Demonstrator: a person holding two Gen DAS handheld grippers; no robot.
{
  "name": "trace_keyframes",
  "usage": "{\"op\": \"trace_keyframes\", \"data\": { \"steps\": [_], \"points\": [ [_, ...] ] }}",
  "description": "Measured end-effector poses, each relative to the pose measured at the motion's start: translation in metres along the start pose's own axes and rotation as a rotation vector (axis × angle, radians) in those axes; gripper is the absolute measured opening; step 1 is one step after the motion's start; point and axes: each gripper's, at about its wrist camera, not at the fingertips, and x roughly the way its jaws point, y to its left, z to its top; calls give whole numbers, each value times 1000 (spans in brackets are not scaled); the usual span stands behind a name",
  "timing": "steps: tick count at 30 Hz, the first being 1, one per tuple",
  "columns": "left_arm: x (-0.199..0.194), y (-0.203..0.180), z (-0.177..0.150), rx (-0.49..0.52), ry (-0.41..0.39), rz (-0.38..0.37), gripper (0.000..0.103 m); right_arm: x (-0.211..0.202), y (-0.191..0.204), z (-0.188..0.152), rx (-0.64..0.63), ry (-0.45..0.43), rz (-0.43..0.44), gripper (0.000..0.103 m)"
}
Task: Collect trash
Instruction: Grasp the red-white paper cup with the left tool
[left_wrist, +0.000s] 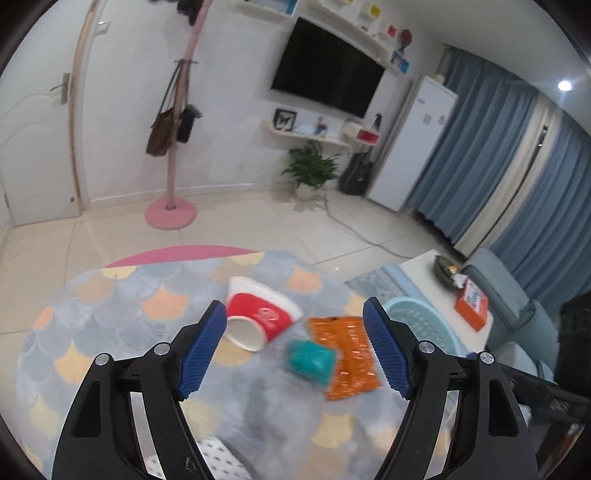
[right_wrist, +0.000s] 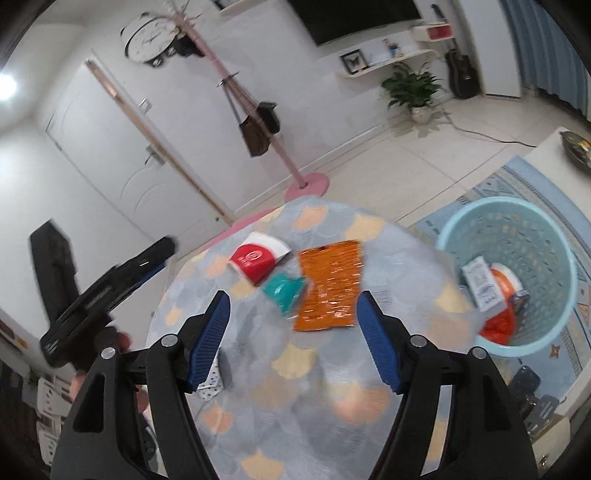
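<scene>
A red and white paper cup (left_wrist: 258, 317) lies on its side on the round scale-patterned rug (left_wrist: 122, 314). Beside it lie a teal packet (left_wrist: 310, 360) and an orange foil wrapper (left_wrist: 345, 356). My left gripper (left_wrist: 293, 325) is open and empty, above and just short of them. In the right wrist view the cup (right_wrist: 256, 260), teal packet (right_wrist: 284, 290) and orange wrapper (right_wrist: 328, 286) lie ahead of my right gripper (right_wrist: 291, 314), which is open and empty. The left gripper (right_wrist: 107, 288) shows at that view's left.
A light blue perforated basket (right_wrist: 517, 225) stands right of the rug with a white carton and red-orange trash inside; it also shows in the left wrist view (left_wrist: 421, 321). A white low table (left_wrist: 443, 288) with an orange box, a pink coat stand (left_wrist: 171, 210) and a sofa are nearby.
</scene>
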Motion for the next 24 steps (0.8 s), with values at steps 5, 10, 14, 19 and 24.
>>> {"op": "trace_keyframes", "data": {
  "steps": [5, 10, 14, 19, 24],
  "points": [
    [48, 25, -5, -24, 101, 17, 75, 20, 10, 4, -63, -63, -93, 67],
    [89, 50, -15, -119, 181, -40, 76, 49, 9, 10, -123, -69, -140, 67],
    [103, 56, -22, -154, 207, -64, 76, 73, 9, 8, -170, -46, -152, 67],
    [108, 53, -27, -129, 200, -57, 72, 97, 16, 4, -224, -20, -155, 67],
    [102, 56, -27, -126, 162, -29, 57, 121, 26, 1, -282, 5, -164, 67]
  ]
}}
